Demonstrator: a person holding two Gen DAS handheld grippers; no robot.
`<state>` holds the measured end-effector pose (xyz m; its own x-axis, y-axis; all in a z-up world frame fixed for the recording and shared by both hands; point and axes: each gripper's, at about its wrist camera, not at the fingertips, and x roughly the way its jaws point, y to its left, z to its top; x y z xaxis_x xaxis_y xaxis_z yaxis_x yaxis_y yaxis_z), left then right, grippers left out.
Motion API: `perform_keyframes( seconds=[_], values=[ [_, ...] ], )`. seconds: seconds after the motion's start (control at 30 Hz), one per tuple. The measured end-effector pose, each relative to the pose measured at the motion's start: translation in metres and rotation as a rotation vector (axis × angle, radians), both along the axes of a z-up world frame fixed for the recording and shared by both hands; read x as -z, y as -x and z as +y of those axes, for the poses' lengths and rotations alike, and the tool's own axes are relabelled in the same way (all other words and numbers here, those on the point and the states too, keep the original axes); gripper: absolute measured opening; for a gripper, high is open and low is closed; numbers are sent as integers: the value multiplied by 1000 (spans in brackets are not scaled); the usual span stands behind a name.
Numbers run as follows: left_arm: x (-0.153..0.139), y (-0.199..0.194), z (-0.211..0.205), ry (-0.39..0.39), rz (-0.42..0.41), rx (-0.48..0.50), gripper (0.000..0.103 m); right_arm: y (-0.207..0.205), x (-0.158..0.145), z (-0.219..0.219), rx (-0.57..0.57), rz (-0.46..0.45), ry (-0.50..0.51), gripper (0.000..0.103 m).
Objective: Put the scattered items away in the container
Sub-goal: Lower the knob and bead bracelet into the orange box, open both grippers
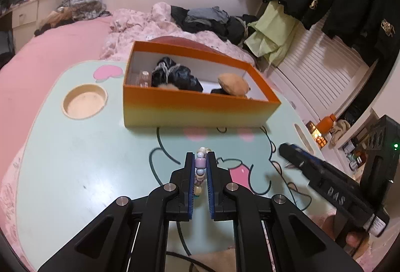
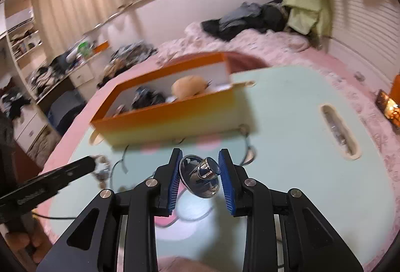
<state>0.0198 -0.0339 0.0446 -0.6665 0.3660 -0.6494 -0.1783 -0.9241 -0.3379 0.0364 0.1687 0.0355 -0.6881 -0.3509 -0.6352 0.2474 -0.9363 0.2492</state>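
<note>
Beaded bracelet [image 1: 200, 167] and a shiny chrome knob on a round mirror-like plate [image 2: 202, 175] are the two scattered items in hand, both held just above the pale green table [image 1: 82, 147], in front of the orange box [image 1: 200, 107] that already holds dark cloth and a tan plush. The bracelet looks light and limp: a loose string of hard beads that will sag and swing, so a pinch across a few beads, as now, seems the sensible hold. The left gripper [image 1: 200, 155] has its jaws drawn almost together, clamped on the lilac and white beads with the remainder trailing back between the blue pads. The chrome piece is rigid, smooth and probably slippery, likely heavier for its size; its rim is the natural place to grip. The right gripper [image 2: 203, 155] has its jaws partway apart, pads pressing on opposite edges of the plate, knob tilted toward the box.
</note>
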Motion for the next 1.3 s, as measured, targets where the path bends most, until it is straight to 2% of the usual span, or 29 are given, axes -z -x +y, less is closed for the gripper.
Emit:
perform_keyframes(
  seconds=[0.13,0.27,0.43,0.67,0.83,1.03,1.17,1.3],
  values=[
    [6,-5,10,26,-6,23,9,-12,5,-23,-82,1,-59,31],
    [6,-8,13,39,-4,31,9,-16,5,-32,-116,17,-88,31],
    [7,-7,12,45,-8,27,9,-14,10,-35,-128,0,-95,31],
    [-1,1,8,55,3,18,9,-8,1,-37,-128,26,-110,31],
    [-22,17,1,47,38,10,9,15,-16,-34,-106,36,-105,31],
    [-55,56,-2,47,49,-10,9,56,-58,-29,-70,96,-116,31],
    [-65,88,3,88,50,-21,9,100,-72,-31,-78,43,-93,31],
    [-61,114,9,100,27,-19,9,130,-64,-42,-84,-14,-107,31]
  ],
)
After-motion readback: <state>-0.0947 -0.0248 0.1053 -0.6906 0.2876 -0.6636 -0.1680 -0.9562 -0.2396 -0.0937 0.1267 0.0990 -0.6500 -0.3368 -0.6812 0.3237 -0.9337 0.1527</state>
